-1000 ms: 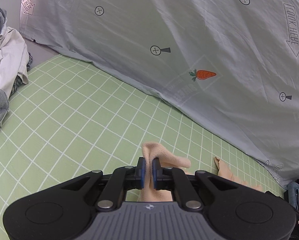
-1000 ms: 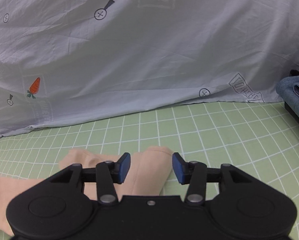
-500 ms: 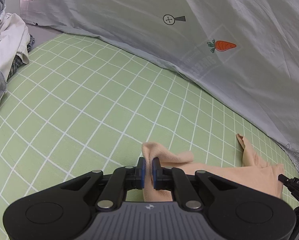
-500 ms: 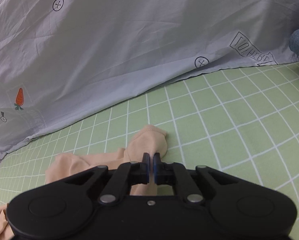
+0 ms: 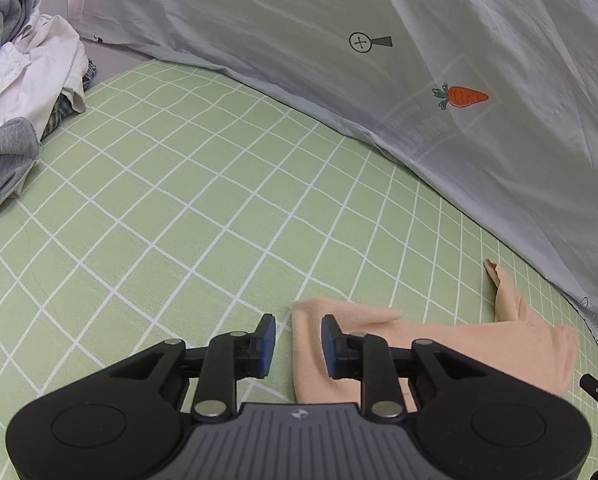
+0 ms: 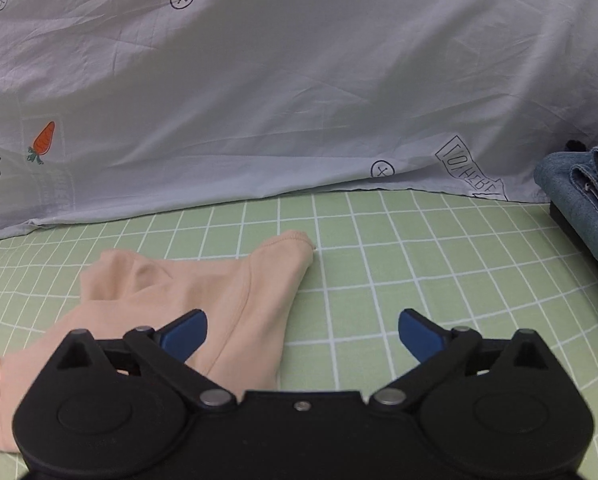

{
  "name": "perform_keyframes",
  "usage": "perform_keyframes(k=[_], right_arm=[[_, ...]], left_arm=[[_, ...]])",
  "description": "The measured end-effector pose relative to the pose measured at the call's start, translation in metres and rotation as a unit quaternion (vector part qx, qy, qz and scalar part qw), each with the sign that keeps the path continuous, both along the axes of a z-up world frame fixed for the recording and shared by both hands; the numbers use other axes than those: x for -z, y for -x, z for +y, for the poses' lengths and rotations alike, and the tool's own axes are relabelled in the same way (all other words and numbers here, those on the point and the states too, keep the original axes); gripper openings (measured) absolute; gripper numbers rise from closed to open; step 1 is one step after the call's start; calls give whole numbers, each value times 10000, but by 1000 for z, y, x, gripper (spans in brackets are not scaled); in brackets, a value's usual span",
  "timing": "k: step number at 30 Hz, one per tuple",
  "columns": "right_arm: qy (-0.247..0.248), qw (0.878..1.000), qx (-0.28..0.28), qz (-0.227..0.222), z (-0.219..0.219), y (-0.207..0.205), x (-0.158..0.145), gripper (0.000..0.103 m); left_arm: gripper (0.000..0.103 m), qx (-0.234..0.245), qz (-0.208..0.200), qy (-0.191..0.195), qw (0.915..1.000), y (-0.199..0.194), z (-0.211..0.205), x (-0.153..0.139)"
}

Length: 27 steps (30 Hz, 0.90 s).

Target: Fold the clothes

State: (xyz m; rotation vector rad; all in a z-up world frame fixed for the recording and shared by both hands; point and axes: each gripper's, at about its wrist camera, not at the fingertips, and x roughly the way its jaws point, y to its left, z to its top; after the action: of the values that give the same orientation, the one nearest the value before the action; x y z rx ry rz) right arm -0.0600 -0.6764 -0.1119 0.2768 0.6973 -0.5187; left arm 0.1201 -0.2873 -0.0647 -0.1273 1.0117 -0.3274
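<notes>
Left wrist view: your left gripper (image 5: 295,340) stands parted, holding nothing, with the peach garment (image 5: 439,344) lying flat on the green checked sheet (image 5: 179,200), its near corner between the fingers. Right gripper (image 6: 302,330) spread wide, empty, over the garment's other end (image 6: 203,292). Judgement: thin, limp knit, light, stretchy, likely to sag. Pinch hems or corners, not mid-panel.
</notes>
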Motion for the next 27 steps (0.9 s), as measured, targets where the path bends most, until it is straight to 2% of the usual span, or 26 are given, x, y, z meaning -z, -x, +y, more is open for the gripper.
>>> perform_keyframes(k=[3,5,7,10,12,18,20,21,22,23,24,26,27], right_arm=[[-26,9999,28,152,28,21,1,103],[-92,9995,133,270,42,33,6,103],[-293,9985,312,332,48,42,13,103],[-598,9956,523,493,52,48,26,103],[-604,9955,501,527,54,49,28,103],[-566,9958,431,581,57,43,32,103],[-515,9963,393,564,58,43,33,103],[-498,9966,378,543,59,43,33,103],[-482,9968,371,525,59,43,34,103],[-464,9970,364,511,59,42,34,103],[-448,9971,357,500,59,42,34,103],[-434,9973,345,485,59,42,34,103],[-429,9974,339,477,58,42,34,103]], left_arm=[[39,60,-123,-49,9999,8,1,-8],[50,125,-195,-91,9997,14,1,-12],[67,525,-126,-268,9982,23,-14,-5],[72,944,-45,-577,9938,35,-38,10],[76,1126,-97,-661,9914,40,-50,16],[76,1488,-321,-890,9843,41,-73,30],[72,1512,-327,-927,9836,39,-76,33],[67,1490,-307,-930,9840,37,-76,34],[56,1466,-281,-930,9844,36,-77,36],[49,1425,-225,-913,9853,33,-76,38],[34,1385,-168,-896,9862,31,-75,40],[25,1372,-140,-851,9868,29,-73,41],[15,1387,-153,-819,9868,29,-72,41]])
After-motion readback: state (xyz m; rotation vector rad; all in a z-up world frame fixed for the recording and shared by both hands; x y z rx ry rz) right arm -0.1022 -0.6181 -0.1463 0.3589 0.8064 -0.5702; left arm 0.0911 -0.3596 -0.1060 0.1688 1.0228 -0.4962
